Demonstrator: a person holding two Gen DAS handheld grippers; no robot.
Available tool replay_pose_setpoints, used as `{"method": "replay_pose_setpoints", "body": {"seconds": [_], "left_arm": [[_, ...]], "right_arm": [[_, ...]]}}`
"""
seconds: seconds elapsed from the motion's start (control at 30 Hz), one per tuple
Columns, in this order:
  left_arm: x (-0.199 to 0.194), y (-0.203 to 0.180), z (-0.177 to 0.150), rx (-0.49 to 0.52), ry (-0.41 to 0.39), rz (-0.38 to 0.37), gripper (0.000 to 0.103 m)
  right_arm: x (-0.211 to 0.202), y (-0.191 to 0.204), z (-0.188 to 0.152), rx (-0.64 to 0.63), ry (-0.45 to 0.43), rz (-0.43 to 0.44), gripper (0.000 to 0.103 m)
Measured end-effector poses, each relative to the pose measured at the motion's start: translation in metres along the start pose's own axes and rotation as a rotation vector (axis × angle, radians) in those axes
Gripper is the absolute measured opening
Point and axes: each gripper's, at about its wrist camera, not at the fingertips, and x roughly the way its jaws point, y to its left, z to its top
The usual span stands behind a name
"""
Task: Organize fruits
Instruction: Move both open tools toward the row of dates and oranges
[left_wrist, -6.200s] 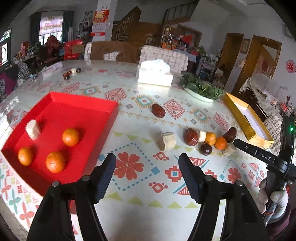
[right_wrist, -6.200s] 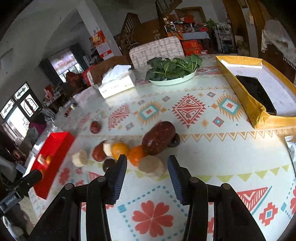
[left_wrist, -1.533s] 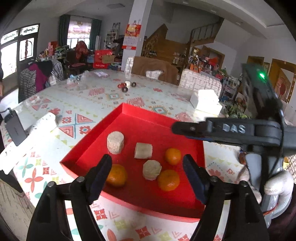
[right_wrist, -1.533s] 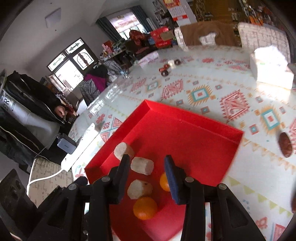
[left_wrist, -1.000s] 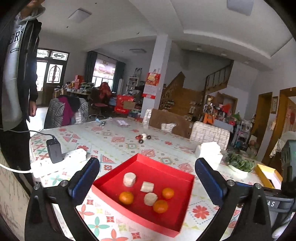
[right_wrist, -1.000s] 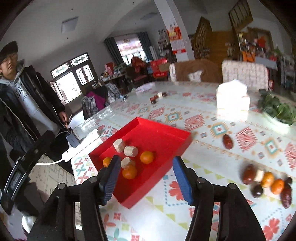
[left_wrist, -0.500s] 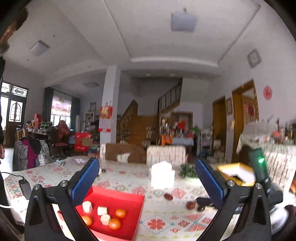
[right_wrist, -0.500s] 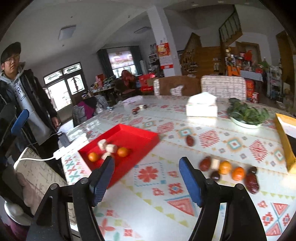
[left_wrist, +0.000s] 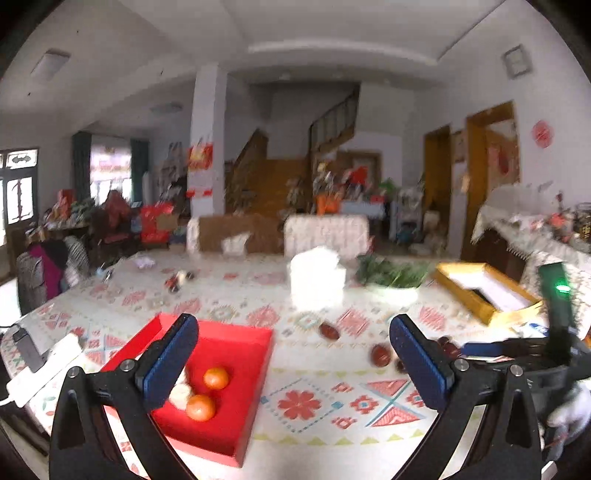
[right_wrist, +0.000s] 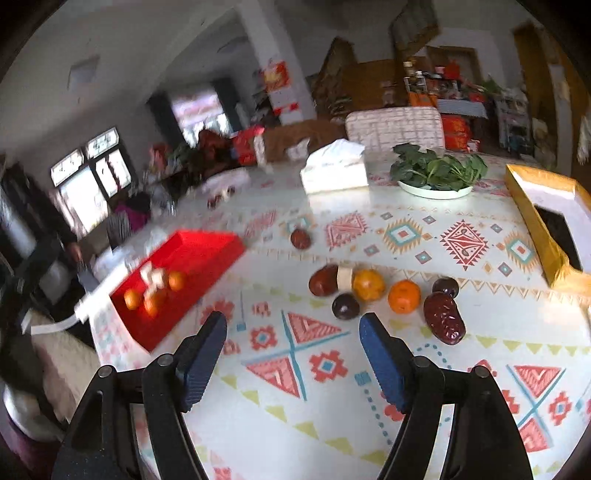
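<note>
Since about six seconds ago, two pale cut chunks have joined the shallow red tray (right_wrist: 207, 254); it then held one chunk and three small oranges. The loose fruit cluster (right_wrist: 384, 295) on the patterned tablecloth (right_wrist: 406, 236) has lost those chunks. The right gripper (right_wrist: 293, 345), narrow over the tray a moment ago, now stands wide and empty, facing the cluster. The left gripper (left_wrist: 293, 360) has also widened and swung away from the tray.
</note>
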Motion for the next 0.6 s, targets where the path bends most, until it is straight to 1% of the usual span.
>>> {"method": "replay_pose_setpoints", "body": {"seconds": [0.07,0.13,0.2,0.27,0.3,0.37,0.43,0.47,0.5,0.6], "left_arm": [[0.007,0.004,0.001,-0.022,0.029,-0.01,0.103],[0.013,0.006,-0.004,-0.046,0.049,-0.032,0.103],[0.024,0.006,-0.01,-0.058,0.086,-0.051,0.103],[0.037,0.002,-0.016,-0.068,0.121,-0.072,0.103],[0.044,0.0,-0.019,-0.072,0.139,-0.087,0.103],[0.052,-0.004,-0.021,-0.073,0.162,-0.109,0.103],[0.061,-0.011,-0.022,-0.08,0.191,-0.151,0.103],[0.069,-0.015,-0.021,-0.084,0.208,-0.189,0.102],[0.073,-0.018,-0.021,-0.084,0.215,-0.209,0.102],[0.088,-0.032,-0.02,-0.052,0.228,-0.227,0.101]], "right_arm": [[-0.007,-0.001,0.002,-0.021,-0.019,-0.026,0.079],[-0.015,-0.012,0.007,-0.008,-0.044,-0.04,0.079],[-0.02,-0.031,0.012,0.029,-0.054,-0.068,0.079],[-0.018,-0.062,0.019,0.105,-0.037,-0.091,0.078],[-0.016,-0.075,0.021,0.143,-0.028,-0.091,0.076],[-0.009,-0.101,0.024,0.226,0.0,-0.074,0.061],[0.001,-0.121,0.026,0.296,0.023,-0.057,0.055],[0.006,-0.129,0.027,0.322,0.031,-0.053,0.055],[0.012,-0.135,0.026,0.336,0.037,-0.057,0.055],[0.03,-0.14,0.022,0.311,0.077,-0.118,0.055]]}}
